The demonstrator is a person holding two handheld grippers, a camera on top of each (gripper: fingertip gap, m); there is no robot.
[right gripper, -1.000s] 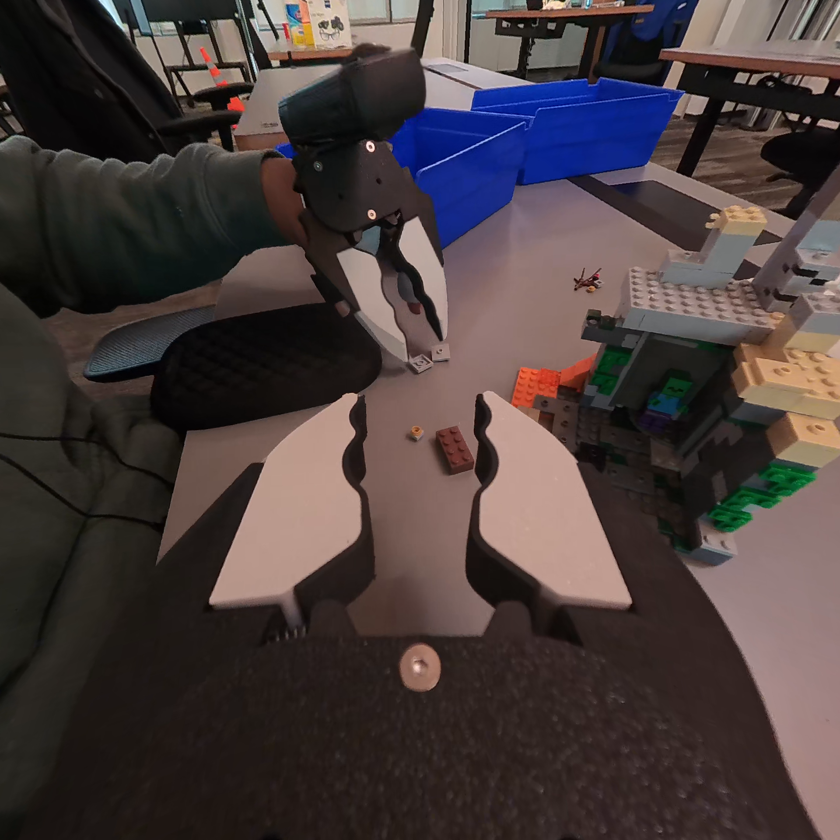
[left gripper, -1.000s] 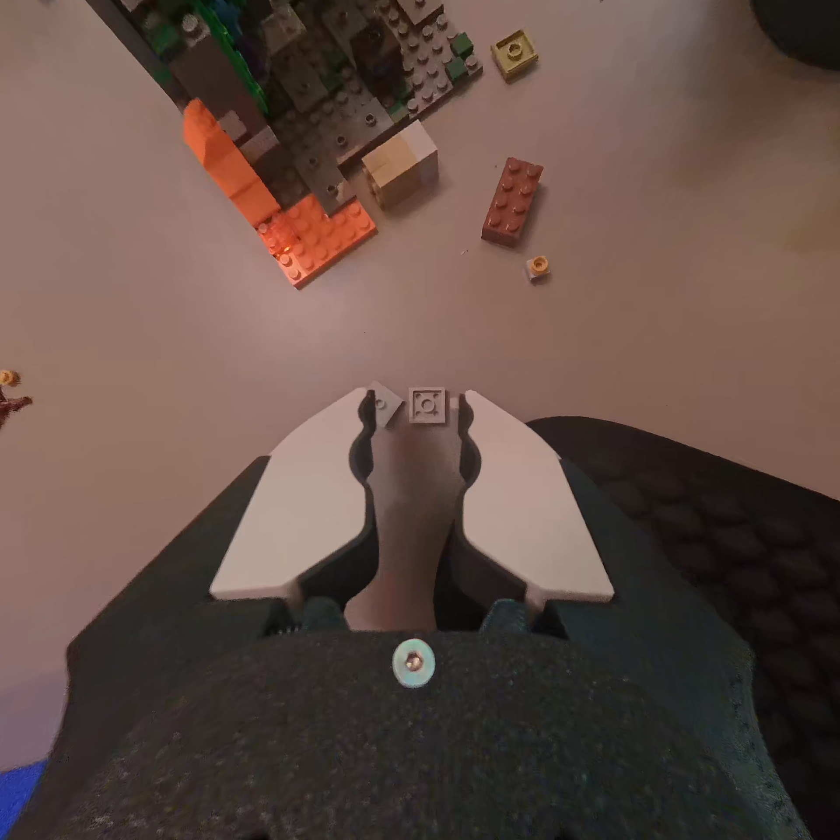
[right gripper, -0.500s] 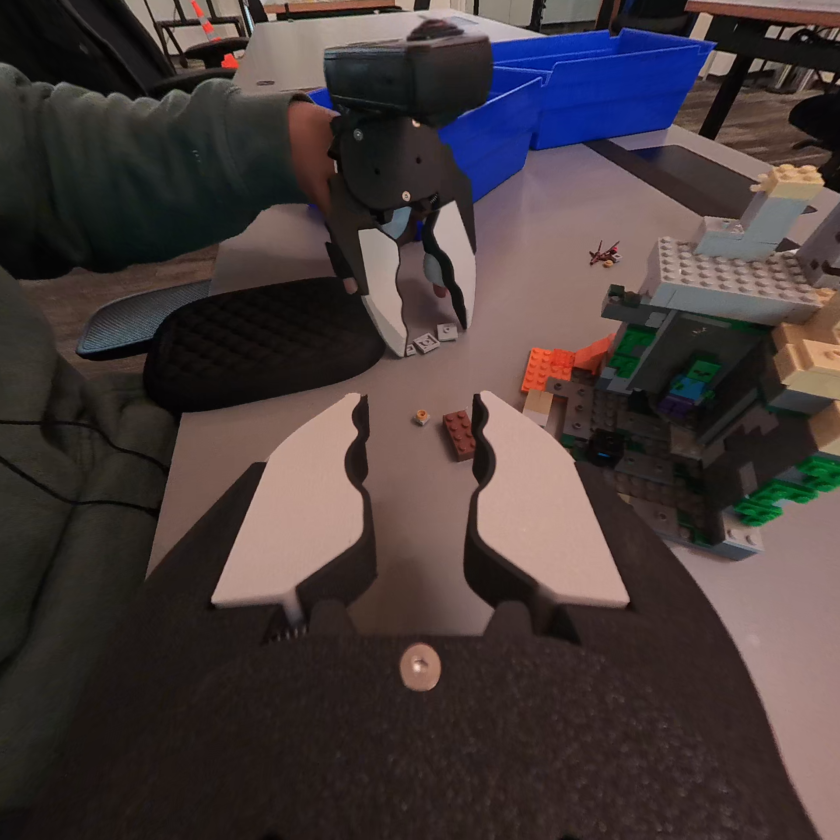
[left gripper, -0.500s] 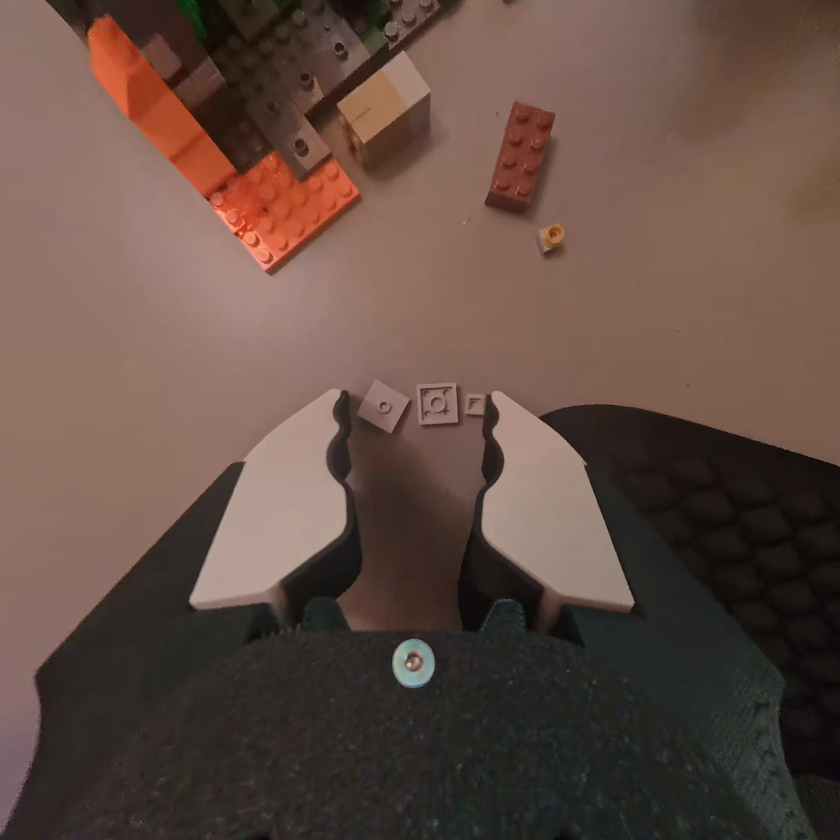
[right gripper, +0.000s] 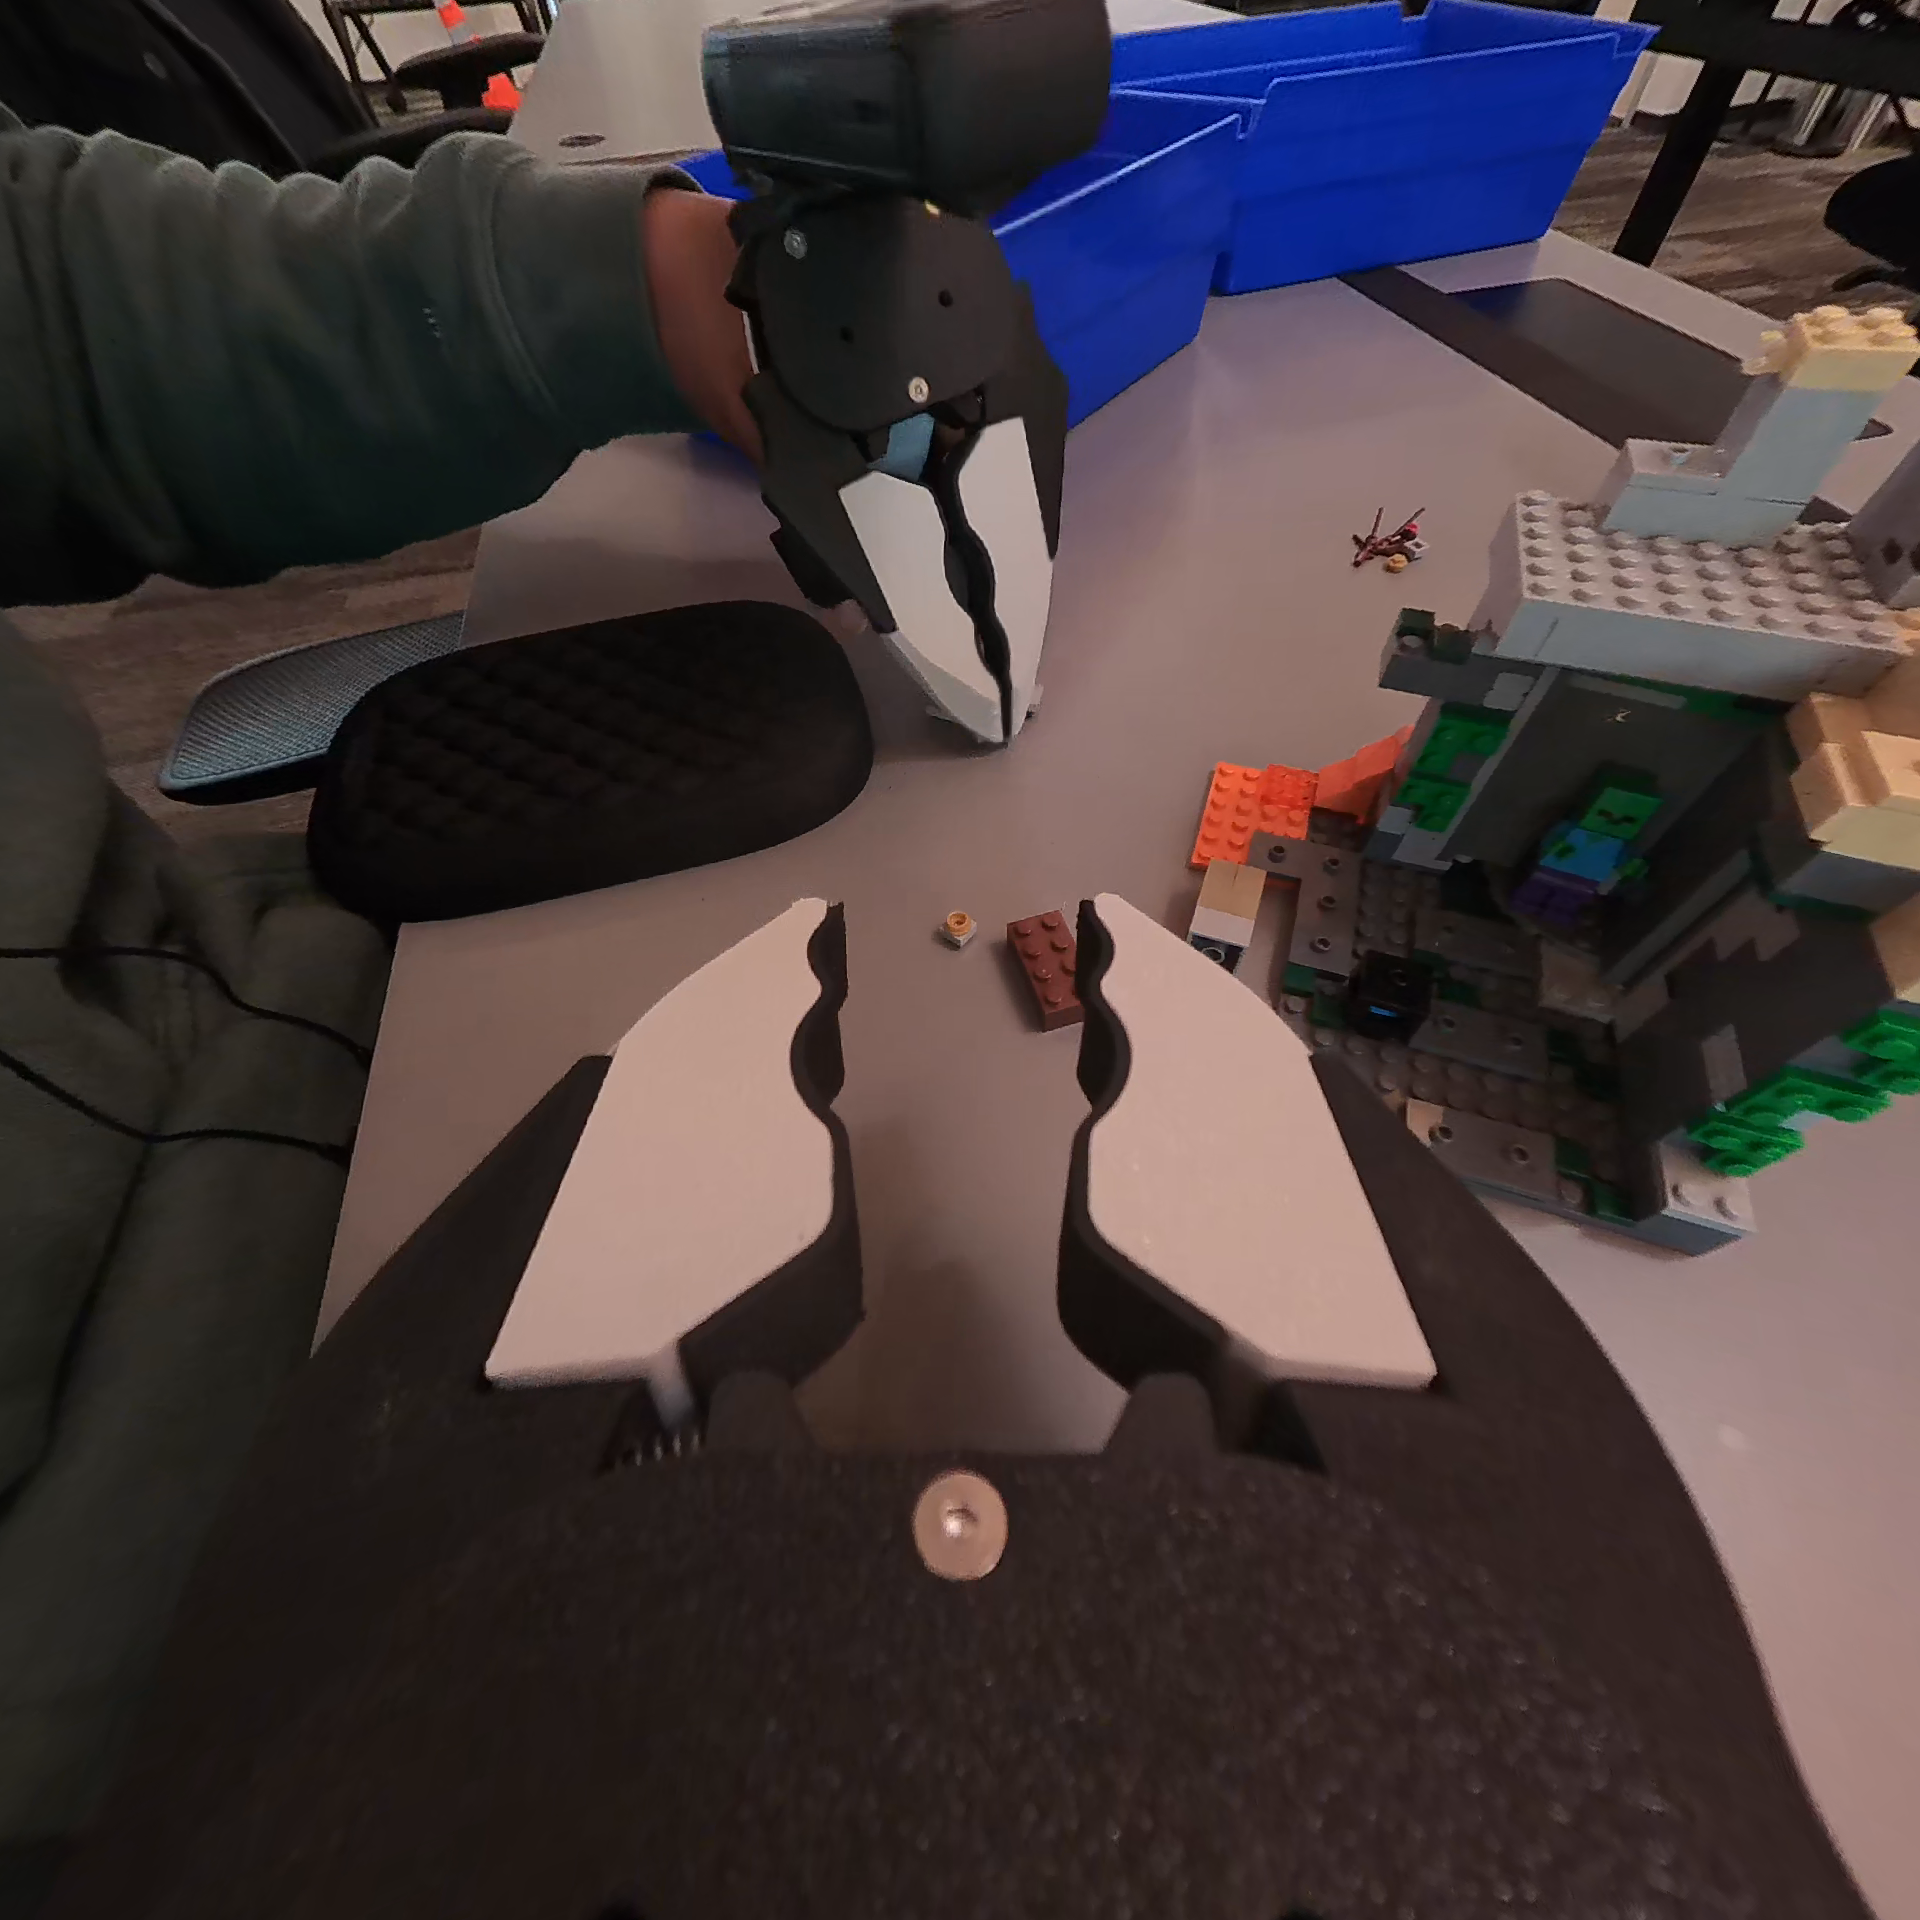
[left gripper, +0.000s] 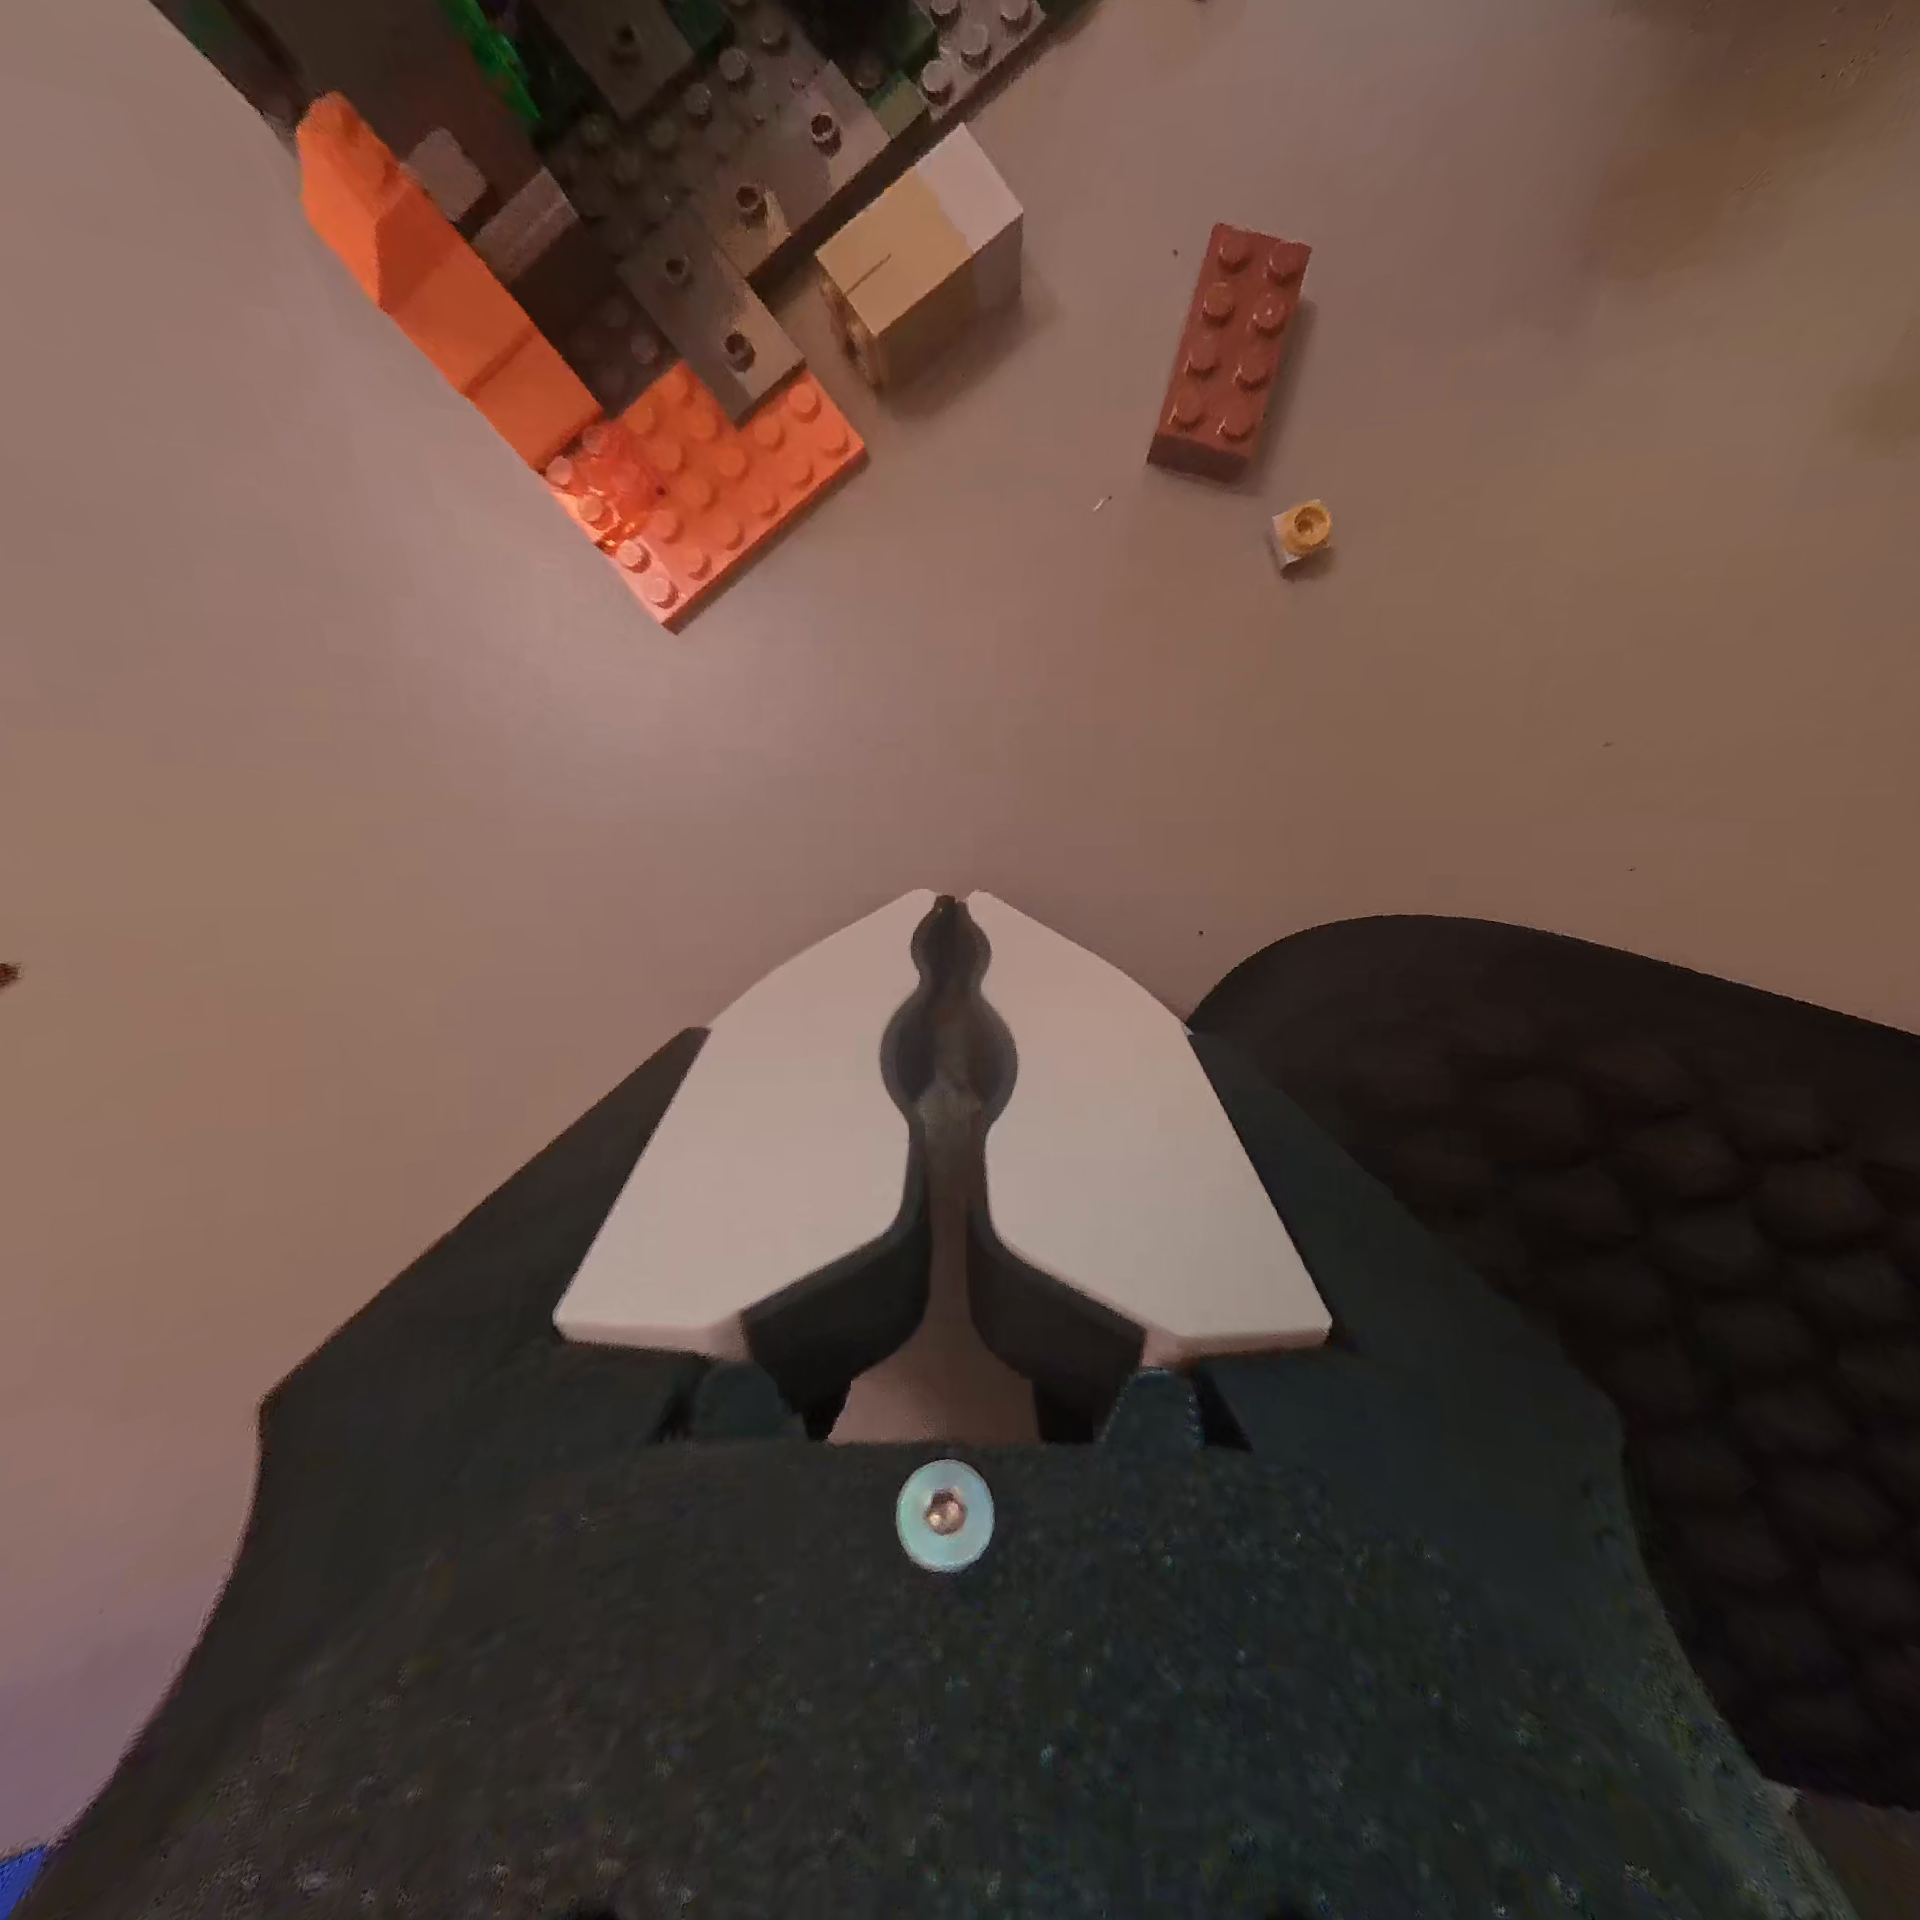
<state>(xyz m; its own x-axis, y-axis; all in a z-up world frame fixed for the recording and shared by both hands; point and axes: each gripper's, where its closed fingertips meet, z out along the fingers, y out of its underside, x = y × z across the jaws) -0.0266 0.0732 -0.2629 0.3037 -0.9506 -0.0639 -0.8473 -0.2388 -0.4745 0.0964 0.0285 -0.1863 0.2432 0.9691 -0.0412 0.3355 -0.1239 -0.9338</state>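
My left gripper (left gripper: 948, 899) is shut, its tips pointing down at the grey table (left gripper: 312, 779). In the right wrist view it (right gripper: 1003, 727) stands tips-down on the table, and slivers of small grey tiles (right gripper: 1039, 694) peek out beside the tips. Whether a tile is pinched is hidden. My right gripper (right gripper: 956, 906) is open with nothing between its pads. It hovers over a brown brick (right gripper: 1044, 966), which lies by its right fingertip (right gripper: 1101, 920), and a small tan stud piece (right gripper: 958, 928). Both also show in the left wrist view, brick (left gripper: 1231, 358) and stud (left gripper: 1302, 532).
A large brick model (right gripper: 1558, 883) with an orange plate (right gripper: 1252, 810) stands at the right; it also shows in the left wrist view (left gripper: 665, 260). A tan and white block (left gripper: 920, 275) lies by it. A black cushion (right gripper: 582, 748) sits left, and blue bins (right gripper: 1351, 156) stand behind. From the right gripper's tips to the brown brick (right gripper: 1044, 966) is close to 7 cm. It is also in sight in the left wrist view (left gripper: 1257, 319).
My left gripper opened wider around the small grey tiles, then closed fully; the tiles no longer show in its own view. My right gripper stayed open and barely moved.
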